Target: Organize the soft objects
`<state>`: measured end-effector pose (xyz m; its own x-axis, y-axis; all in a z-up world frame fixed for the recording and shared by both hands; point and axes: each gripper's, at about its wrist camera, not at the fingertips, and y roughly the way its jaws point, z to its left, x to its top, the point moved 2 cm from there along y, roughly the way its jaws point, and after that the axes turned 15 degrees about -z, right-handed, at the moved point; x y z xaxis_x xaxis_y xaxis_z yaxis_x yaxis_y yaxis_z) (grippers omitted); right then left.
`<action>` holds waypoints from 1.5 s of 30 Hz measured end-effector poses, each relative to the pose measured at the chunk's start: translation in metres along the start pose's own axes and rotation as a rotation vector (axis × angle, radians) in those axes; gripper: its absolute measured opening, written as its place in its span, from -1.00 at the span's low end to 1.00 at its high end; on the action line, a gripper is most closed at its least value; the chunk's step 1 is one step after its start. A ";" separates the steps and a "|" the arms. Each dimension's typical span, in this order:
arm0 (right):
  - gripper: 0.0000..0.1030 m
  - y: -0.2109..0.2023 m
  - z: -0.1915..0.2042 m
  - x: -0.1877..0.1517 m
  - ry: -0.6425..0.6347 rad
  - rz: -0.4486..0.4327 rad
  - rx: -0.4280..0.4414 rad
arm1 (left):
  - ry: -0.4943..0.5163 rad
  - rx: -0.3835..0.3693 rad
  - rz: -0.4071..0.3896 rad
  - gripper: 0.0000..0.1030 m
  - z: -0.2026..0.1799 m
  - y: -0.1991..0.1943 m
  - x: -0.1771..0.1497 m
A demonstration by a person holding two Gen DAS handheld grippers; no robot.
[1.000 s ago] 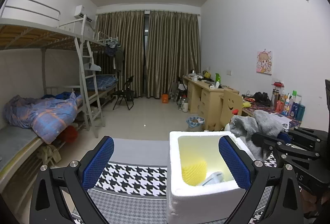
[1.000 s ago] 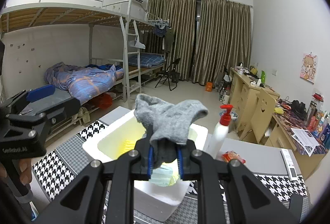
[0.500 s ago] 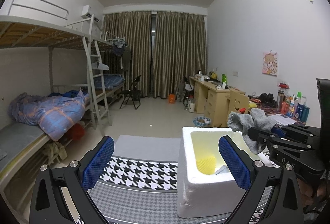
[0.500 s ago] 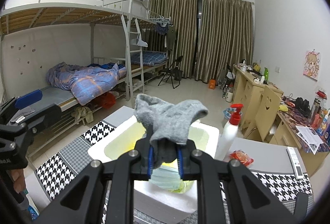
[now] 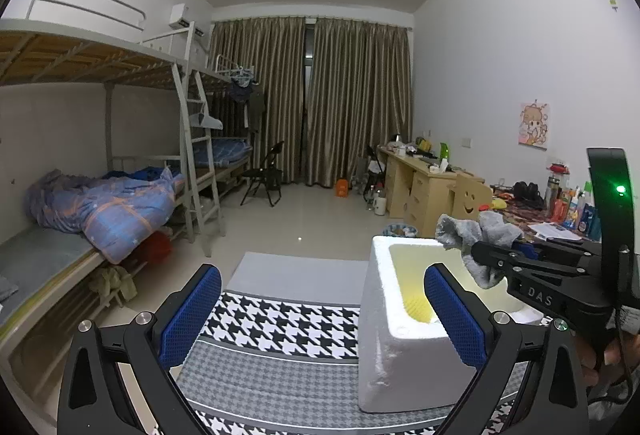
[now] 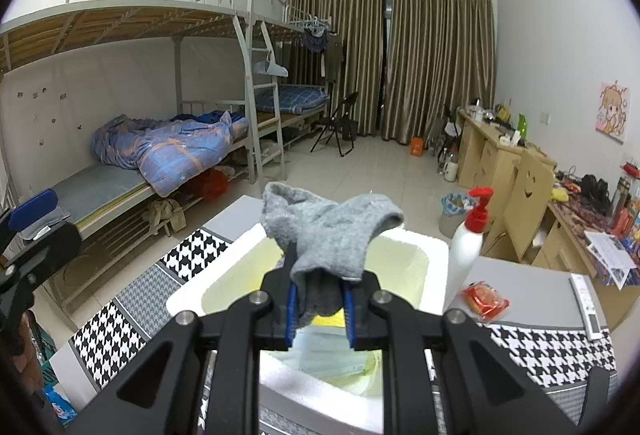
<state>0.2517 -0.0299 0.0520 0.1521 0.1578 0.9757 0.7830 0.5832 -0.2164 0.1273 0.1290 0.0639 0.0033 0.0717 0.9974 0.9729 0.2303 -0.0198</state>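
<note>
Pinching a grey sock (image 6: pixel 328 235) between the pads of our right gripper (image 6: pixel 319 309), we hold it above the white foam box (image 6: pixel 424 255) on the checked tablecloth (image 5: pixel 280 319), our left gripper (image 5: pixel 320 315) spread wide and empty beside the box.

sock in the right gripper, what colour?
Grey. The sock is pinched in the right gripper above the white foam box; the right wrist view shows it best.
</note>
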 end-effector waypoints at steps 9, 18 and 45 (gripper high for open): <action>-0.38 0.009 0.001 -0.004 0.020 0.029 0.002 | -0.013 0.020 0.007 0.98 0.011 -0.001 -0.003; 0.50 0.001 0.002 -0.002 0.044 -0.003 0.040 | -0.016 0.022 0.009 0.98 0.011 -0.001 -0.002; 0.85 -0.057 0.006 0.009 0.024 -0.132 0.054 | -0.012 -0.007 -0.014 0.98 -0.001 -0.018 0.000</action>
<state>0.2045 -0.0572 0.0728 0.0645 0.0583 0.9962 0.7638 0.6396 -0.0869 0.1102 0.1239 0.0641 -0.0131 0.0805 0.9967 0.9744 0.2249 -0.0054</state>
